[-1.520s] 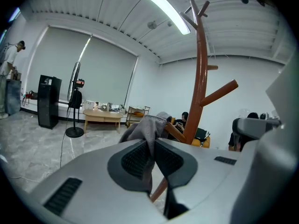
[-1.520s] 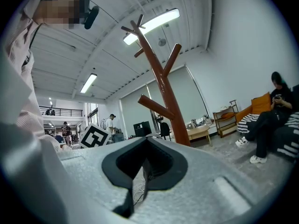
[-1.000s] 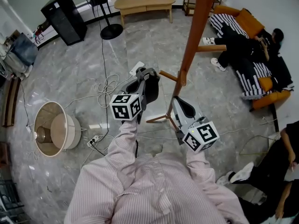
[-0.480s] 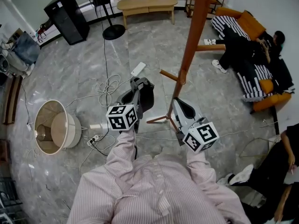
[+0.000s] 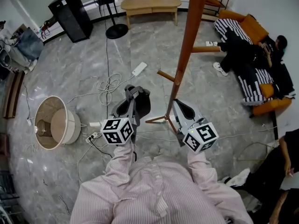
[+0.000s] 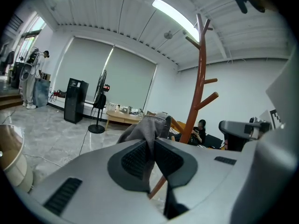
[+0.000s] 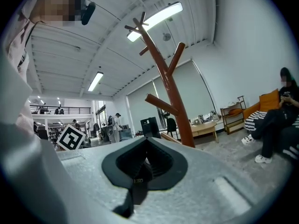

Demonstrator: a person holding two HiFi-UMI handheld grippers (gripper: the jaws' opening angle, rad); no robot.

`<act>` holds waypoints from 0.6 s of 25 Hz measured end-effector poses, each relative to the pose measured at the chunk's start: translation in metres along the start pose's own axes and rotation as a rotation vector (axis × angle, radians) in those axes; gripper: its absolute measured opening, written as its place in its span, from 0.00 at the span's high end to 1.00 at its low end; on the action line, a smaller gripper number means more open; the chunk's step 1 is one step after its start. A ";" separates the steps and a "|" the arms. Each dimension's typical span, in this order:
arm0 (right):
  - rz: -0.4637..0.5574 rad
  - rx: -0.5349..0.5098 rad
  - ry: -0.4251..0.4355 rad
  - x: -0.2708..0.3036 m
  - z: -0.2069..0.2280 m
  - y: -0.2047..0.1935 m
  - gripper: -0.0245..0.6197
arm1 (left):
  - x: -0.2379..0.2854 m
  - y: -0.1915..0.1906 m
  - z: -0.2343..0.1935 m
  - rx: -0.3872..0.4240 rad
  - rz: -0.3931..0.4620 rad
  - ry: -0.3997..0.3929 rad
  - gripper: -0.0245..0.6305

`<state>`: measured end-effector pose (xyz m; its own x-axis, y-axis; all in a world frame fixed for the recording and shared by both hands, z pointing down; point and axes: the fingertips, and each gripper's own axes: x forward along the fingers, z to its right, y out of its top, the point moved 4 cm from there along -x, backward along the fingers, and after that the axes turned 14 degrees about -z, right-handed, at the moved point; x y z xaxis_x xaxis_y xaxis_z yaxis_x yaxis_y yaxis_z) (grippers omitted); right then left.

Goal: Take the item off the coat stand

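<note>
The coat stand (image 5: 189, 45) is an orange-brown wooden pole with short pegs, rising just ahead of me. It shows to the right of the jaws in the left gripper view (image 6: 201, 83) and centrally in the right gripper view (image 7: 166, 85). My left gripper (image 5: 133, 96) is shut on a dark grey cloth item (image 5: 140, 102), held clear of the stand on its left. The cloth (image 6: 145, 129) bunches up above the pads of my left gripper (image 6: 152, 157). My right gripper (image 5: 180, 107) stays near the stand's base, shut (image 7: 145, 164), and no item shows between its jaws.
A round beige lampshade (image 5: 55, 127) lies on the marble floor at left, with cables and a power strip (image 5: 139, 69) nearby. A black speaker (image 5: 70, 14), fan stand (image 5: 117, 30) and wooden table (image 5: 149, 3) stand behind. A person sits on the sofa (image 5: 254, 55) at right.
My left gripper with the grey cloth has drawn back toward me and leftward, away from the stand. The right gripper has stayed where it was.
</note>
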<state>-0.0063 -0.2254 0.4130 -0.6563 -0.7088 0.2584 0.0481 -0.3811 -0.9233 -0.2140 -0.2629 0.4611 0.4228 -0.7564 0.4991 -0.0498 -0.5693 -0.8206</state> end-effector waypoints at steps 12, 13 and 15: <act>0.033 0.032 -0.024 -0.024 0.020 0.000 0.95 | -0.043 0.006 0.039 0.085 0.040 0.008 0.92; 0.041 0.034 -0.030 -0.026 0.022 0.002 0.95 | -0.047 0.008 0.041 0.091 0.047 0.012 0.92; 0.056 0.036 -0.041 -0.029 0.024 0.006 0.95 | -0.053 0.010 0.043 0.112 0.054 0.025 0.92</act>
<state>0.0312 -0.2214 0.4068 -0.6202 -0.7533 0.2189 0.1115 -0.3608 -0.9260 -0.1981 -0.2146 0.4143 0.3992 -0.7936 0.4592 0.0302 -0.4892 -0.8717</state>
